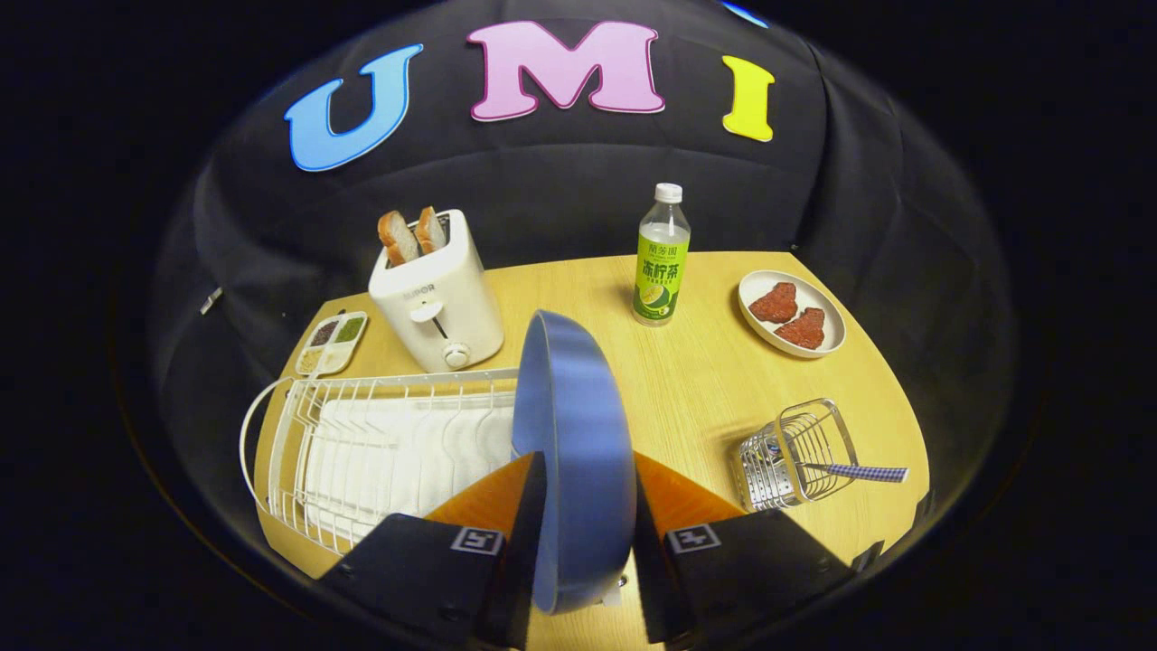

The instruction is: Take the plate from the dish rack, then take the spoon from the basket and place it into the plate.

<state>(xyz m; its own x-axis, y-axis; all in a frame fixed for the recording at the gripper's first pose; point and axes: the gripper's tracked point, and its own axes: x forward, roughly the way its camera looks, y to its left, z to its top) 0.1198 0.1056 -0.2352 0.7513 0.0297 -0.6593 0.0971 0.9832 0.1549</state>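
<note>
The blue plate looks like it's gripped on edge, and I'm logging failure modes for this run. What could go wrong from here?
1. The blue plate stands upright, pinched by its rim in the gripper; it could pivot or slip when tilted flat.
2. It is beside the dish rack, so a swing that way may catch the wires.
3. The spoon juts from a tipped basket; pulling it may drag the basket along.

The glossy blue plate (574,452) is catching light above a matt wood-grain table (714,380); the wire basket (800,452) (bright metal) is gleaming.
</note>
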